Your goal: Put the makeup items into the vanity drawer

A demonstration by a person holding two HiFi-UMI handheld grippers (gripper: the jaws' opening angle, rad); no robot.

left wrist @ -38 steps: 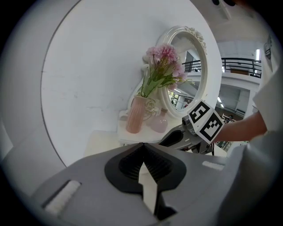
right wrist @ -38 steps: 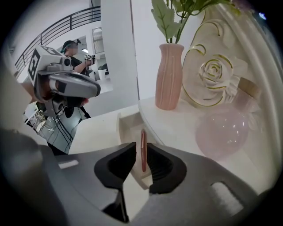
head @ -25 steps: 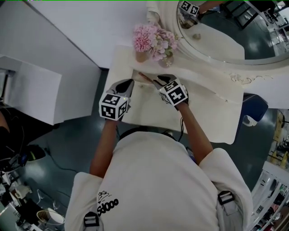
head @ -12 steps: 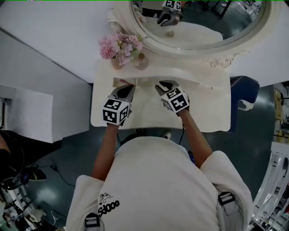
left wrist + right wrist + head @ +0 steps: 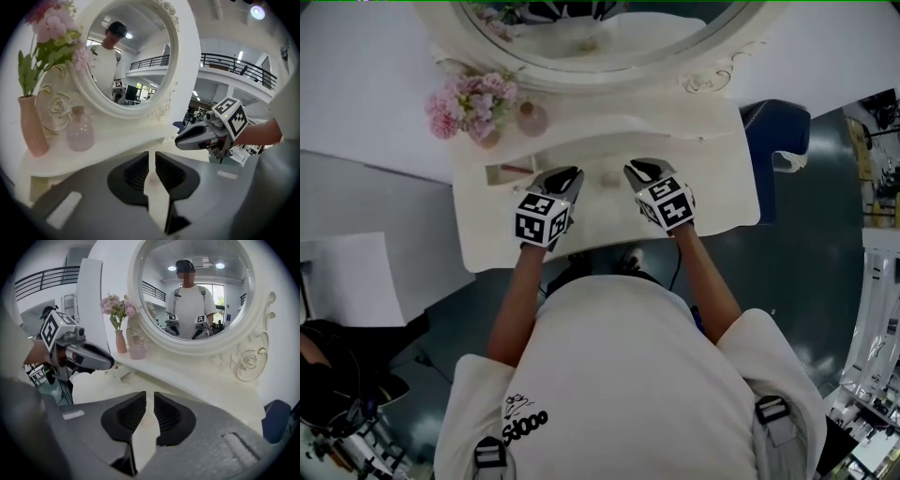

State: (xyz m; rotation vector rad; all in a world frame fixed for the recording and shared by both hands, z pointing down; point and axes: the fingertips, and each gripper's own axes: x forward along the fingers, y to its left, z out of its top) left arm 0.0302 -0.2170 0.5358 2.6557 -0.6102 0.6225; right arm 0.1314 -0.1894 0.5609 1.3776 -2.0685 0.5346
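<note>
Cream-white vanity (image 5: pixel 722 187), pink flowers (image 5: pixel 464 98), salmon-pink vase (image 5: pixel 32 126), dark blue chair (image 5: pixel 773 127)

White vanity table (image 5: pixel 712 178): flower vase (image 5: pixel 487 139) & pink bottle (image 5: pixel 532 119) just beside it, back left; oval mirror (image 5: pixel 628 80) behind.

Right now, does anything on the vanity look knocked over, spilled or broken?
Nothing stands out. The flower vase and the pink bottle stand upright on the vanity, and no spill or damage shows.

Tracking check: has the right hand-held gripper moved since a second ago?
Yes: the right hand-held gripper shifted right, away from the flower vase; its jaws are closing on nothing.
</note>
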